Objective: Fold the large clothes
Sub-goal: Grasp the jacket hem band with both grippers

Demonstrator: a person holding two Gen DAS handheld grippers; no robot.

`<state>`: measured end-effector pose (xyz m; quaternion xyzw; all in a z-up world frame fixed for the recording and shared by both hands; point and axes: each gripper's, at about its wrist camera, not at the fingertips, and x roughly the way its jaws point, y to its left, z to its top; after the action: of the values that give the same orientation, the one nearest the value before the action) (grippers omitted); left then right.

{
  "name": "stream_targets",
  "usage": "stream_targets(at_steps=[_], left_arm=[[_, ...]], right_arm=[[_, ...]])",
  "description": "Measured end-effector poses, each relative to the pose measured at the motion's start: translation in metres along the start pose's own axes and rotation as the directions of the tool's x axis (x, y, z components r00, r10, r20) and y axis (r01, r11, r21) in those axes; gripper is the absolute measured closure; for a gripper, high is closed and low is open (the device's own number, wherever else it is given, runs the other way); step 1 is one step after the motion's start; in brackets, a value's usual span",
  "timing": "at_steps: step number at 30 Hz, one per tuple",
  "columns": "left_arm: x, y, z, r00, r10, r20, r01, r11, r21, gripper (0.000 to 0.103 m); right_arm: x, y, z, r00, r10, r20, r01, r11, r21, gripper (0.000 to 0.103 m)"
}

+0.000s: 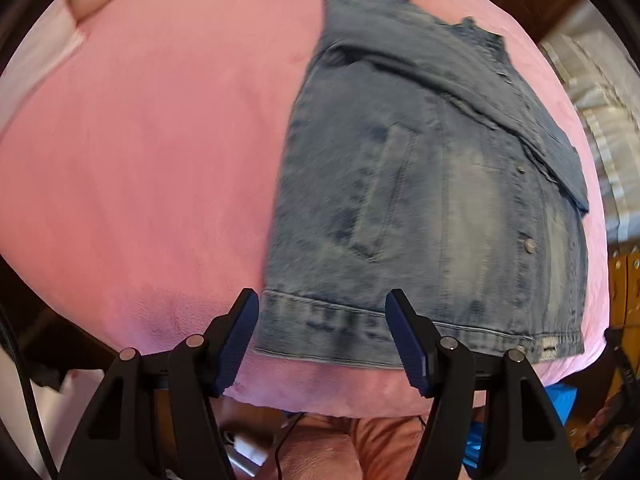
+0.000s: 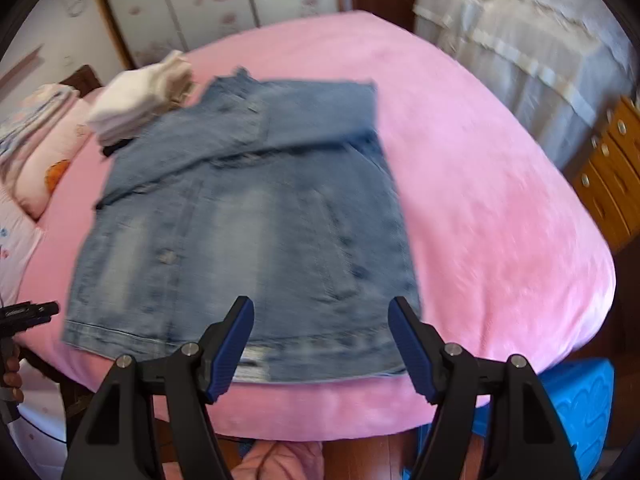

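With both my left gripper (image 1: 322, 336) and right gripper (image 2: 320, 344) released and empty above the near hem, I'd pinch the denim jacket (image 2: 248, 216), lying flat on the pink bed (image 2: 480, 200), at both hem corners and fold evenly toward the far collar.

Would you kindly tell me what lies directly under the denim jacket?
The denim jacket lies flat on the pink blanket, which shows all around it. Its sleeves are folded over its front. Whatever sits beneath the blanket is covered.
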<state>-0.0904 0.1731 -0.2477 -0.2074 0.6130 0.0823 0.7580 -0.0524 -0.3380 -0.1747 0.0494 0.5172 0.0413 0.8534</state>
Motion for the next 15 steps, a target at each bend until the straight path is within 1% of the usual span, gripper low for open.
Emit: stream_targets(at_steps=[2, 4, 5, 6, 9, 13, 15], left_arm=[[0.015, 0.011, -0.002, 1.000, -0.002, -0.017, 0.002, 1.000, -0.026, 0.038], [0.029, 0.019, -0.004, 0.999, -0.039, -0.036, 0.037, 0.998, -0.046, 0.038], [0.033, 0.021, -0.004, 0.998, -0.052, -0.042, 0.049, 0.997, -0.052, 0.038], [0.038, 0.023, -0.005, 0.997, -0.062, -0.040, 0.059, 0.997, -0.055, 0.038], [0.049, 0.027, -0.004, 0.995, -0.091, -0.028, 0.089, 0.994, -0.066, 0.038], [0.056, 0.032, -0.003, 0.991, -0.133, -0.030, 0.130, 0.988, -0.084, 0.029], [0.059, 0.032, -0.002, 0.989, -0.146, -0.037, 0.143, 0.987, -0.075, 0.028]], right_arm=[[0.014, -0.019, -0.005, 1.000, 0.000, -0.030, 0.001, 1.000, 0.028, 0.034], [0.031, -0.038, -0.011, 0.998, 0.009, -0.069, -0.005, 0.998, 0.063, 0.040], [0.039, -0.045, -0.013, 0.996, 0.017, -0.087, -0.010, 0.997, 0.081, 0.047], [0.047, -0.052, -0.015, 0.994, 0.020, -0.104, -0.010, 0.995, 0.100, 0.050], [0.062, -0.067, -0.020, 0.990, 0.053, -0.128, -0.035, 0.990, 0.136, 0.051], [0.071, -0.069, -0.023, 0.988, 0.075, -0.136, -0.055, 0.988, 0.142, 0.051], [0.075, -0.069, -0.022, 0.985, 0.089, -0.146, -0.065, 0.985, 0.157, 0.051]])
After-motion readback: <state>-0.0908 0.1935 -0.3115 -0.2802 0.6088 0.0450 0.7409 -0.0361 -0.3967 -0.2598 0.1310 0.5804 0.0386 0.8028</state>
